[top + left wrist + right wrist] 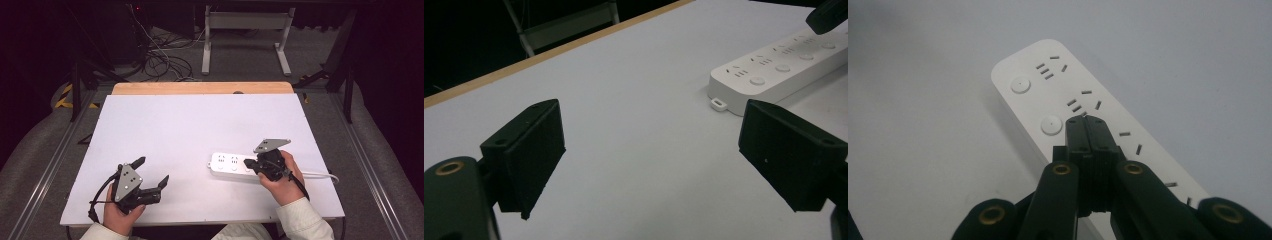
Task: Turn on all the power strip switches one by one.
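Closed black jaws of the right gripper (1085, 120) sit tip-down over the white power strip (1068, 95), pressed together with nothing between them, beside a round button; whether they touch its face is hard to say. That strip (229, 164) lies at the white table's (190, 125) right side. Over on the left, the left gripper (150, 172) hovers wide open, well apart.

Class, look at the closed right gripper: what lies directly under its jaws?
The white power strip lies under the right gripper; sockets and round buttons show beside it. Whatever sits directly beneath the shut jaws is covered.
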`<action>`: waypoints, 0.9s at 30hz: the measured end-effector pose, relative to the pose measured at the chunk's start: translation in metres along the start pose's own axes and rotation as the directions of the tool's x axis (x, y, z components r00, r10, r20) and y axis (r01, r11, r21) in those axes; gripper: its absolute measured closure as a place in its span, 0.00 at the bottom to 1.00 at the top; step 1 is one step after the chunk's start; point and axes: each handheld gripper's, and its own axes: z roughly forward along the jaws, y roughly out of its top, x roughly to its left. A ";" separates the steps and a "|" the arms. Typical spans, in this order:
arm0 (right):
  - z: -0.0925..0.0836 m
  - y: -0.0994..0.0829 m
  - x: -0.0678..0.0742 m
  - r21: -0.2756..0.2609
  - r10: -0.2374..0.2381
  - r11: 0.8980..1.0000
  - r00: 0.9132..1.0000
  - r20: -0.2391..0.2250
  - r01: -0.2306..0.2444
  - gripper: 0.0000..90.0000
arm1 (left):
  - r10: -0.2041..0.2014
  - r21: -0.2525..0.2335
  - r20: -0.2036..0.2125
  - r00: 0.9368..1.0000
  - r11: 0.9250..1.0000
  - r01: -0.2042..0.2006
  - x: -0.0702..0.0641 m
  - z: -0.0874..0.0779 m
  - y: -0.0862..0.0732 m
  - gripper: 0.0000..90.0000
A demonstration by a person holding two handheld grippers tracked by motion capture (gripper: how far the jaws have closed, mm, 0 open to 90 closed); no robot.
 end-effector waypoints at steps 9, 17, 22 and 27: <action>-0.004 0.001 0.002 -0.017 -0.008 1.000 1.000 0.003 0.008 1.00 | -0.006 0.000 0.001 1.000 1.000 0.006 0.000 0.000 0.000 0.13; -0.006 0.003 0.001 -0.045 -0.024 0.999 1.000 -0.001 0.024 1.00 | 0.000 0.003 -0.001 1.000 1.000 0.000 0.001 0.001 0.000 0.13; 0.000 0.009 0.007 -0.043 -0.049 0.998 0.999 -0.020 0.048 1.00 | 0.000 0.004 -0.001 1.000 1.000 0.000 0.000 0.001 0.000 0.13; 0.010 0.015 0.013 -0.030 -0.064 0.998 0.997 -0.037 0.063 1.00 | -0.005 0.004 0.002 1.000 1.000 0.005 0.000 0.001 0.000 0.13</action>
